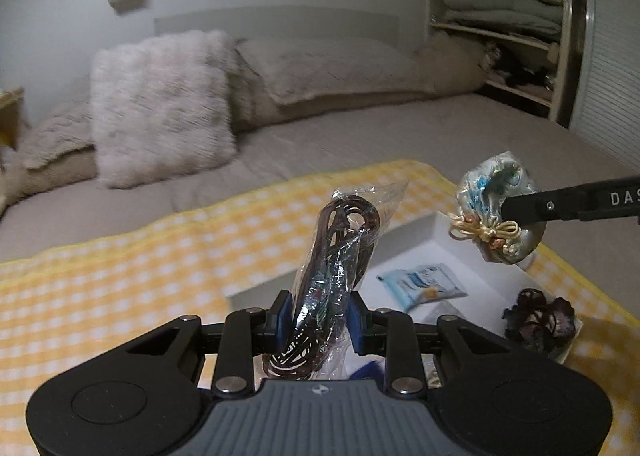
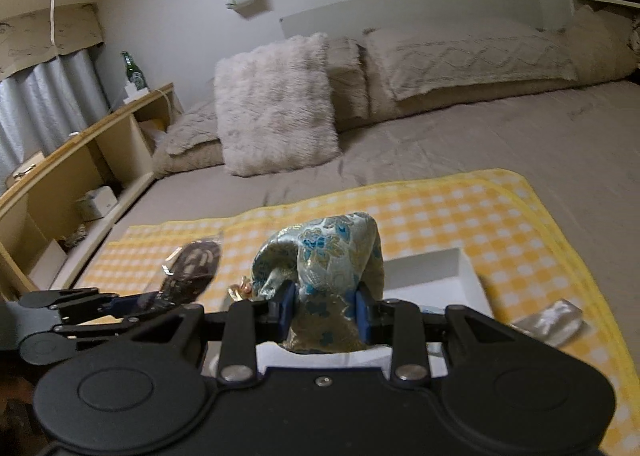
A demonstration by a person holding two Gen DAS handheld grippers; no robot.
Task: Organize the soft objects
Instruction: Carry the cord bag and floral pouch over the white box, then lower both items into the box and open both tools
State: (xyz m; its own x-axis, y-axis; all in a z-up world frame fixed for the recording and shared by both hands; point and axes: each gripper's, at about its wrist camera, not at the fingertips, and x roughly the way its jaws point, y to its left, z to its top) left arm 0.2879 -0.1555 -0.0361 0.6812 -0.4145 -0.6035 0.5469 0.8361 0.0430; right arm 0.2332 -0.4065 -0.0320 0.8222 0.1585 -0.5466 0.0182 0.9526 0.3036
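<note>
Brocade pouch (image 2: 324, 276) pinched in right fingers (image 2: 287, 308); one cellophane packet (image 1: 336, 256) in left fingers (image 1: 282, 320); one white box (image 1: 436, 252).

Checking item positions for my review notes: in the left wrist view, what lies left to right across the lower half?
Clear bag of dark cord in the left claw → blue-white packet → dark scrunchie, with the brocade pouch above.

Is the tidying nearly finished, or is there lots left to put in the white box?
Partway. Done: a light blue packet and a dark scrunchie-like thing already lie in the white box. In hand: the left gripper holds a clear bag of dark cord, and the right gripper holds a flowery silk pouch. Left: both held things, plus a silvery packet on the yellow checked blanket.
</note>
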